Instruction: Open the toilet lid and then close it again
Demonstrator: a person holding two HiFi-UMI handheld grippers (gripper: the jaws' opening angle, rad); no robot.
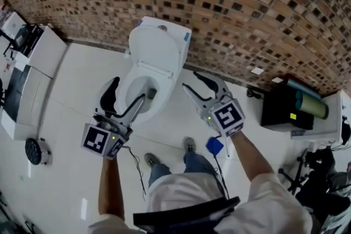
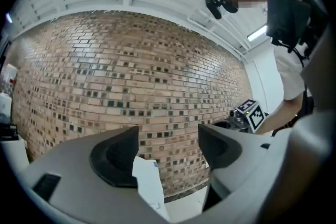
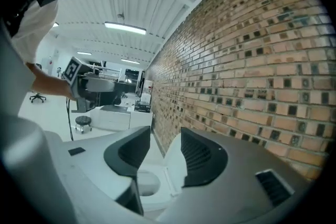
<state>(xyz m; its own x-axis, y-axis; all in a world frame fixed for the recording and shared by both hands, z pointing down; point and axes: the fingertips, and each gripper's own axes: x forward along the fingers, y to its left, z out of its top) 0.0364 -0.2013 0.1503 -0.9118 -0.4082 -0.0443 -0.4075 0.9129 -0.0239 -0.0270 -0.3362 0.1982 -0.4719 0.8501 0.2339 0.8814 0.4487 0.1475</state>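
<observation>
The toilet (image 1: 143, 97) stands at the far brick wall (image 1: 247, 3), its lid (image 1: 154, 45) raised upright against the tank. The left tongs (image 1: 131, 90) gape wide and empty over the bowl's near left. The right tongs (image 1: 190, 82), half open, hold nothing just right of the toilet.

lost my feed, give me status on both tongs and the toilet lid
Left tongs open, nothing gripped. Right tongs open, nothing gripped. Toilet lid up, bowl exposed. Nothing in the way.
</observation>
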